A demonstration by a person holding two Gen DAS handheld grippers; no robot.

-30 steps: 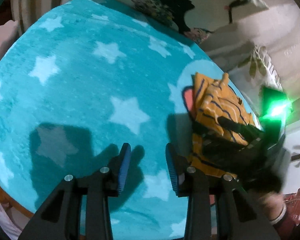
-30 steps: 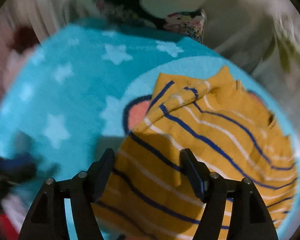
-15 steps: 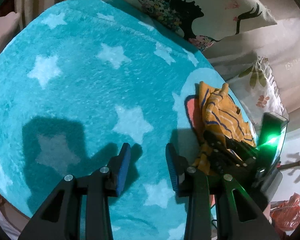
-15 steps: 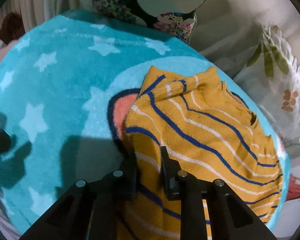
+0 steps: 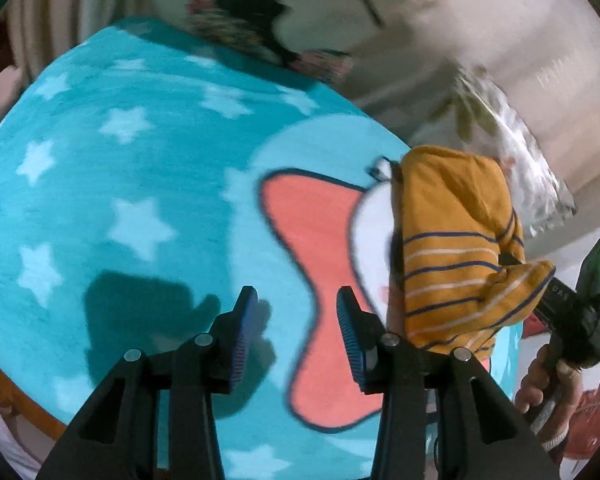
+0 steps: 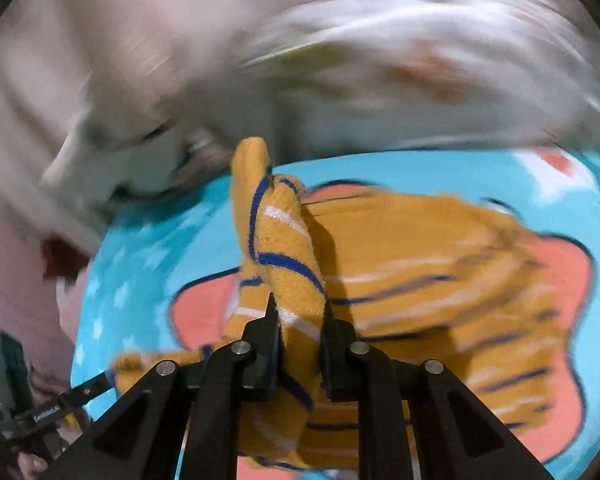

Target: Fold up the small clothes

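The right tongs [image 6: 298, 312] pinch a bunched fold of the yellow striped sweater [image 5: 452, 248], lifting it off the star blanket [image 5: 140, 184]; the left tongs [image 5: 296, 312], narrowly open and empty, hover just left of it.

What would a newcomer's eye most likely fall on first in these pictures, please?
Probably the mustard-yellow knitted sweater with blue and white stripes, bunched between the pads of the right gripper and lifted off the fluffy turquoise star-patterned blanket. Next, the blanket's big coral bow shape, ahead of the empty left gripper.
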